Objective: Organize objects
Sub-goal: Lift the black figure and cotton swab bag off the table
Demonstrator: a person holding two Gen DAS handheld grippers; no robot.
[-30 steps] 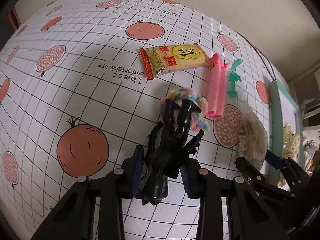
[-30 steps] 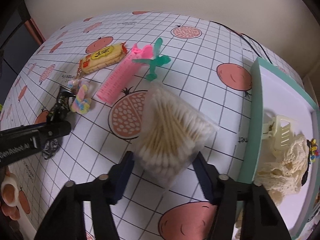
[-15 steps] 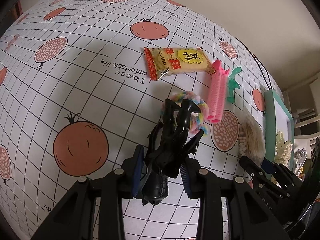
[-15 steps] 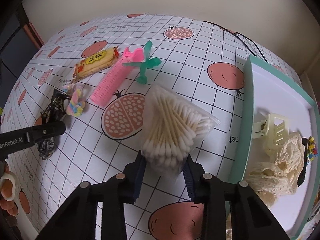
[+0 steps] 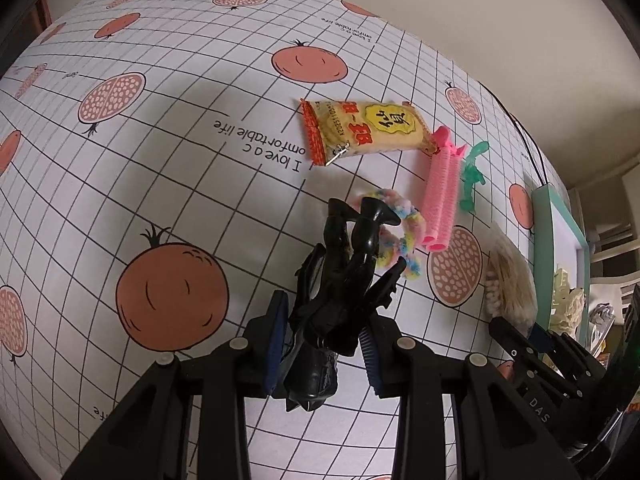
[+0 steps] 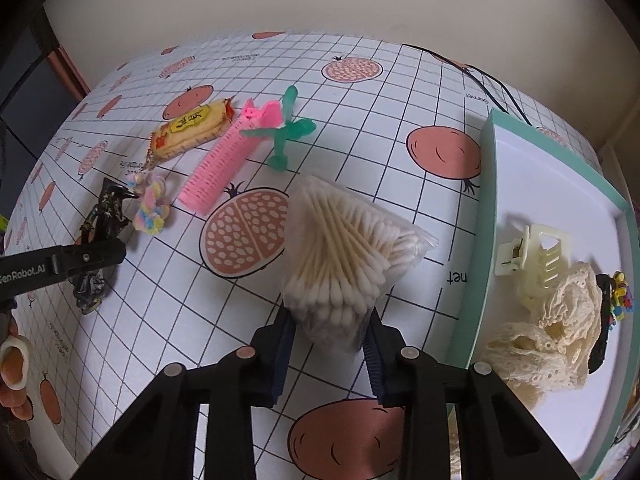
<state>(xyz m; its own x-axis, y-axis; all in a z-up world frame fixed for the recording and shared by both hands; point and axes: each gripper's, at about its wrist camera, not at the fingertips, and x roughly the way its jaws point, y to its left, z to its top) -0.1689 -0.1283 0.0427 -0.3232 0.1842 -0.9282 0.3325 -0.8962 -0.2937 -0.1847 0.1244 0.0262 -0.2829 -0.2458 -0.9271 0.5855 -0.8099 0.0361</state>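
My left gripper (image 5: 324, 344) is shut on a black claw hair clip (image 5: 344, 280), held just above the tablecloth. Past the clip lie a pastel scrunchie (image 5: 400, 224), a pink hair roller (image 5: 440, 196), a green clip (image 5: 470, 180) and a yellow snack packet (image 5: 364, 130). My right gripper (image 6: 330, 344) is shut on the near end of a clear bag of cotton swabs (image 6: 340, 248). A mint-rimmed white tray (image 6: 478, 240) stands directly right of the bag. In the right wrist view the left gripper (image 6: 104, 256) and black clip (image 6: 104, 212) sit at far left.
The tray holds a cream claw clip (image 6: 532, 252), a cream lace scrunchie (image 6: 552, 340) and a dark clip with coloured beads (image 6: 608, 312). A black cable (image 6: 492, 80) runs along the table's far edge. A person's fingers (image 6: 12, 360) show at lower left.
My right gripper went from open around the cotton swab bag to shut on it, and the bag has tilted up. The left gripper kept its hold on the black clip and shifted slightly.
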